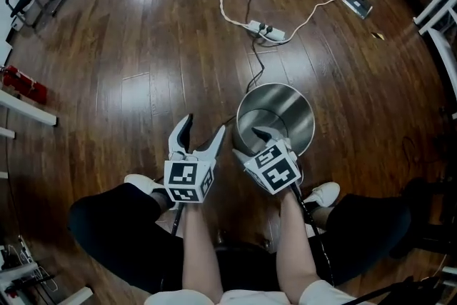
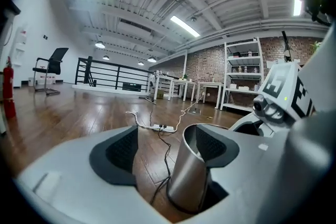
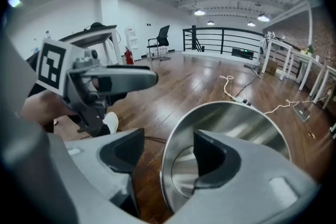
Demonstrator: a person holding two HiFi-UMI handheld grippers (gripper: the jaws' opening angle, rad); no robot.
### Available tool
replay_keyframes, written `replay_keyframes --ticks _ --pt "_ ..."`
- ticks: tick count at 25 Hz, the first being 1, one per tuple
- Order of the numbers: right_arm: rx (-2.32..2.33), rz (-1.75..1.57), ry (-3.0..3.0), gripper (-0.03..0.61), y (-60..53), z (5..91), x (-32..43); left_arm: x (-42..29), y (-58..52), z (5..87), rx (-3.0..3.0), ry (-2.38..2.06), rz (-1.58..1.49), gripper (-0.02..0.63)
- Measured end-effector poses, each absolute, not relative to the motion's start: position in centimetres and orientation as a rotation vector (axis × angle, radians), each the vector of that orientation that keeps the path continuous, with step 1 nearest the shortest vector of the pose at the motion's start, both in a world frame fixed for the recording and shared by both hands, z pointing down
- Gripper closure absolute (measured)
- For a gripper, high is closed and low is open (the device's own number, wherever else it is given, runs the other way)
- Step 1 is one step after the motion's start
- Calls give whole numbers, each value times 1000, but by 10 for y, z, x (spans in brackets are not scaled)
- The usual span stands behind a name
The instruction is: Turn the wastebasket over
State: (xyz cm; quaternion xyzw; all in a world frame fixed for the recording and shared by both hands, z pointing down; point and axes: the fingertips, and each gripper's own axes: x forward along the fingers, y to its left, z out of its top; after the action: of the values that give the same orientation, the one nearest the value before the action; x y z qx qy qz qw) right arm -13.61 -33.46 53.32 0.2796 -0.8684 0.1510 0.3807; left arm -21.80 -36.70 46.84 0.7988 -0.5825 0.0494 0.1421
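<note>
The steel wastebasket point(image 1: 285, 107) stands mouth-up on the floor, not yet turned. The right claw point(image 1: 250, 143), wide open, straddles its near rim. The left claw point(image 1: 204, 125), equally wide, hovers just beside it, empty.

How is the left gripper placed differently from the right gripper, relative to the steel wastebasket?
The right gripper straddles the rim of the wastebasket, one jaw inside and one outside; the left gripper is wholly outside, beside its wall. The right gripper tilts down into the opening; the left gripper lies nearer level. Both have open jaws, and neither grips the wastebasket.
</note>
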Motion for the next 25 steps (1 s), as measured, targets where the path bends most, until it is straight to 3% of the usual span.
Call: replay_keyframes --ticks 2,4,6,14,25 --pt "726 410 -2177 399 -339 546 -142 -228 -367 469 2272 -1715 130 231" --pt "740 417 -2145 434 -344 553 -150 -237 -367 469 2244 -1744 116 227" --pt "751 396 -2108 517 -348 556 -154 -242 -366 471 2224 -1755 108 227" --pt "810 532 -2160 545 -348 547 -137 -251 -363 466 2197 -1779 77 236" --pt "908 892 -2572 545 -363 469 -95 -256 -357 460 2160 -1797 40 262"
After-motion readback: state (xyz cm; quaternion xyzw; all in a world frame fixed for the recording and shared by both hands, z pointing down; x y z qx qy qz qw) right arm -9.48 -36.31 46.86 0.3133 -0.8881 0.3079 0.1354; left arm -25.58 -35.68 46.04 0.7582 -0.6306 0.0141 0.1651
